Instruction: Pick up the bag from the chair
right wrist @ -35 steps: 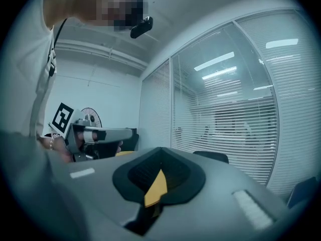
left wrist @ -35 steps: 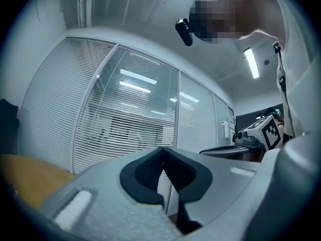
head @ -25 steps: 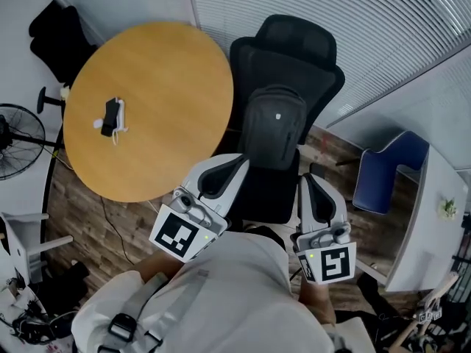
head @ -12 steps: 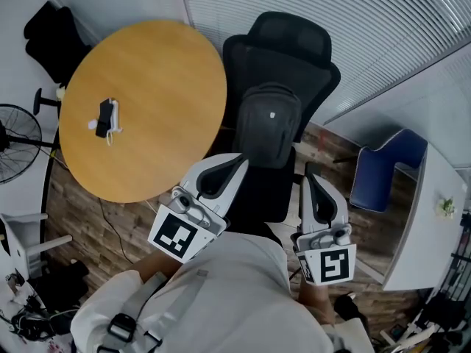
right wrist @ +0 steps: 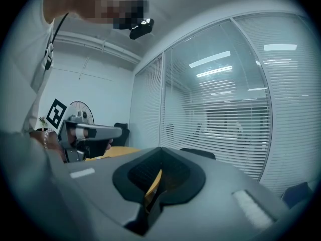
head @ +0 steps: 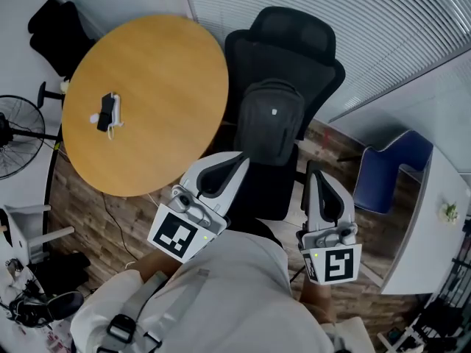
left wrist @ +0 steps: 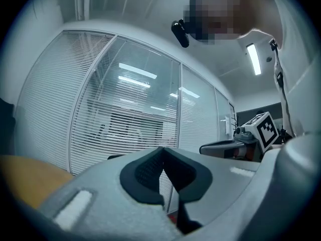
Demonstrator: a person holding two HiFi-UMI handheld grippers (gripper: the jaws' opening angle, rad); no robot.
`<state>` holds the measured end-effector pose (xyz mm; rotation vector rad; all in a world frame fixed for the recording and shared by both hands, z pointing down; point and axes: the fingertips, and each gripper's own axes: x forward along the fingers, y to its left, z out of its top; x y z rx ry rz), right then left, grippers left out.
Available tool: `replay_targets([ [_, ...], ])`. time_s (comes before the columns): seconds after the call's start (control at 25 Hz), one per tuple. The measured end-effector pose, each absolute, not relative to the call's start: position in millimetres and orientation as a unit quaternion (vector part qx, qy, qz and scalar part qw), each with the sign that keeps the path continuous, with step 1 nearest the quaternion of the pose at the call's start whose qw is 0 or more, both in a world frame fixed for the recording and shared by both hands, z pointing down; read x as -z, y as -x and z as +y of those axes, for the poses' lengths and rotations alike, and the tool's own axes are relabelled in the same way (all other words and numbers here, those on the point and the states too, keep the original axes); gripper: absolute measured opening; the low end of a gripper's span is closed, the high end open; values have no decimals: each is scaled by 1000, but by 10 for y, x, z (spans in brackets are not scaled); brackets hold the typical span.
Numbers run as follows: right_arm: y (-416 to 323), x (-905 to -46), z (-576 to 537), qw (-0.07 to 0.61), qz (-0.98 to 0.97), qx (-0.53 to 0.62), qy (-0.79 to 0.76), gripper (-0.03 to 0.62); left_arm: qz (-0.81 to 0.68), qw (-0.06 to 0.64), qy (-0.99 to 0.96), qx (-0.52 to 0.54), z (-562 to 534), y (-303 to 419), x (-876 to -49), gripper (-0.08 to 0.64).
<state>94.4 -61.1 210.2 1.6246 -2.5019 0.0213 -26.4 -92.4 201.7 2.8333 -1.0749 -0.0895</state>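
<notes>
A dark grey backpack (head: 270,127) stands upright on the seat of a black office chair (head: 293,46), leaning against its backrest, in the head view. My left gripper (head: 237,159) is held just short of the bag's lower left corner, jaws shut and empty. My right gripper (head: 312,175) hangs near the bag's lower right side, a little farther back, also shut with nothing in it. In the left gripper view the left gripper (left wrist: 163,157) has its jaws pressed together; the right gripper view shows the right gripper (right wrist: 159,157) the same way. Both point roughly level, and the bag is hidden in those views.
A round wooden table (head: 147,101) with a small black-and-white device (head: 109,114) stands left of the chair. A blue chair (head: 386,168) and a white desk (head: 434,226) are at the right. A floor fan (head: 15,134) is far left. Glass walls with blinds lie behind.
Both grippers have edged slightly toward the chair and bag. Both sets of jaws stay shut.
</notes>
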Motion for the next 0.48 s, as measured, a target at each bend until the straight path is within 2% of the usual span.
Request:
replay_targets([
  [0.48, -1063, -2381, -740, 93, -838, -28, -537, 6, -351, 63, -934, 14, -1042, 129, -2267, 3],
])
